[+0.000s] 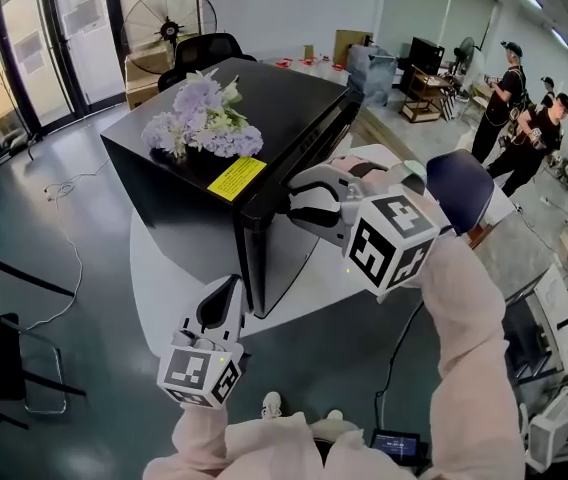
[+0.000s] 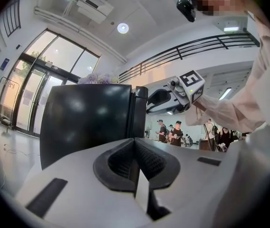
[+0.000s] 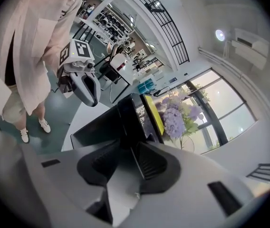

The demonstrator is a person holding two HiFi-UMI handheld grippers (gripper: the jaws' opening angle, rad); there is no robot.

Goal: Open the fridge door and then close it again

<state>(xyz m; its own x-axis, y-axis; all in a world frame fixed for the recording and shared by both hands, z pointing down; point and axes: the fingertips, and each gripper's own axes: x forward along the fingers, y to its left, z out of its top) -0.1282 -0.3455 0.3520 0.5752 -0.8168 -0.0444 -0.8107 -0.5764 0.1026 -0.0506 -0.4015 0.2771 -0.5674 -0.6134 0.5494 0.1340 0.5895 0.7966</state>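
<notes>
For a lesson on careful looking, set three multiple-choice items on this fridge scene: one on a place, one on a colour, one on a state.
1. Where do the flowers stand? A on the floor; B on top of the fridge; C on a chair.
2. What colour is the sticker on the fridge's top? A yellow; B red; C blue.
3. How do the left gripper jaws stand? A wide apart; B clamped on a flower; C together, empty.
Key: 1 B, the blooms rest on the black top; 2 A, it shows bright yellow; 3 C, its own view shows them meeting, nothing between.
</notes>
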